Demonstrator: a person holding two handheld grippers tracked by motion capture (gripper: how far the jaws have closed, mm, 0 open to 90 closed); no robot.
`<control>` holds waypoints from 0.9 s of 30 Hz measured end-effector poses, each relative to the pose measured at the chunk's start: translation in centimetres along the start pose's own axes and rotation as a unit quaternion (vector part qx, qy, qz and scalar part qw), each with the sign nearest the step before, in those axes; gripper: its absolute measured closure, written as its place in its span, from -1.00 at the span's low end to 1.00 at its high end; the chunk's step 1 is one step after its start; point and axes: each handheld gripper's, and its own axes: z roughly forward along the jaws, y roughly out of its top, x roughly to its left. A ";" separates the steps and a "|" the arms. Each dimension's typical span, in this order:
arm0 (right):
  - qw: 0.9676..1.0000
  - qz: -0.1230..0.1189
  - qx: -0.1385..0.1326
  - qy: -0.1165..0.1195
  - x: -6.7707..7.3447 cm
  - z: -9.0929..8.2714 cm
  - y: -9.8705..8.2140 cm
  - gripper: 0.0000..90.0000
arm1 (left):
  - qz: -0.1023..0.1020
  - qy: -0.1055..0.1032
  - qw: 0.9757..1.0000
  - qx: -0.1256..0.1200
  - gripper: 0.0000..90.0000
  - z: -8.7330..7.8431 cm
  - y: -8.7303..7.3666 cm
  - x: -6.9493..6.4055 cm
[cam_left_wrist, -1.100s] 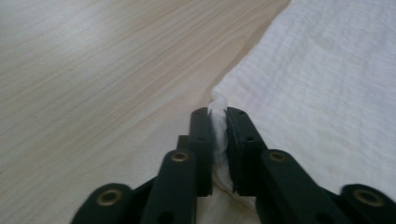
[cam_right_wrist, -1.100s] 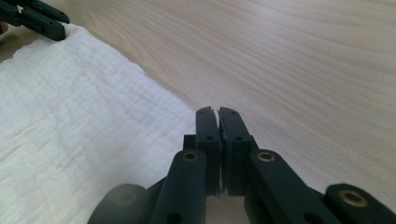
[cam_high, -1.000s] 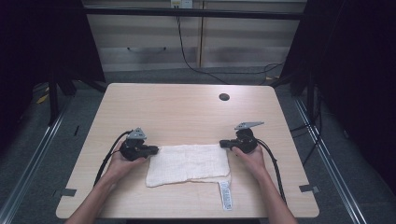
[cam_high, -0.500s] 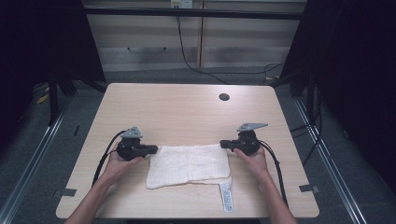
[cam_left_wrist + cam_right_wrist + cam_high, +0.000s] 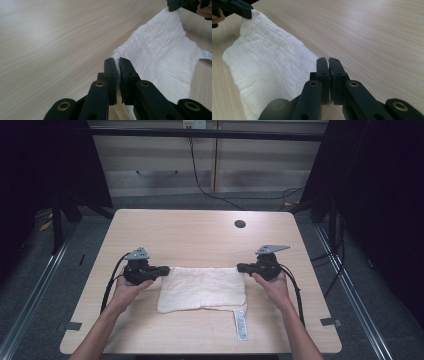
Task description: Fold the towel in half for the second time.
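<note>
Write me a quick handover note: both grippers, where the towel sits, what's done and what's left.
Left gripper: shut on the white towel's far left corner.
Right gripper: shut on its far right corner.
Towel: folded, far edge raised between the grippers, near edge on the table, care label lying on the wood at the near right.
Done: both far corners gripped.
Left: probably lift it and fold or spread it; keep both grips even.

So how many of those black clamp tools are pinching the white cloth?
2: the left gripper clamps the white crinkled cloth at its far left corner, the right gripper at its far right corner.
</note>
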 end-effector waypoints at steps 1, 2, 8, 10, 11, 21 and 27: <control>1.000 0.000 -0.003 0.001 0.0 0.0 0.1 0.94 | -0.004 -0.001 1.000 -0.004 0.89 -0.1 0.0 0.1; 1.000 -0.002 -0.008 0.003 0.1 -0.1 0.2 0.95 | -0.009 0.000 1.000 -0.005 0.89 -0.2 -0.1 0.1; 0.999 -0.038 -0.014 0.024 2.7 -0.6 0.5 0.94 | -0.016 0.014 1.000 0.011 0.89 0.0 -0.8 0.6; 0.998 -0.046 -0.015 0.029 3.2 -0.8 0.4 0.95 | -0.021 0.018 0.999 0.018 0.89 0.1 -1.0 0.6; 0.998 -0.048 -0.017 0.034 3.5 -1.0 0.2 0.94 | -0.021 0.020 0.999 0.021 0.89 0.2 -1.0 0.7; 0.998 -0.043 0.002 0.044 4.5 -2.1 -2.4 0.94 | -0.043 0.035 0.998 0.025 0.90 0.4 -1.8 1.1; 0.997 -0.050 0.022 0.055 5.9 -2.4 -3.7 0.94 | -0.034 0.038 0.998 0.024 0.90 0.6 -1.7 0.7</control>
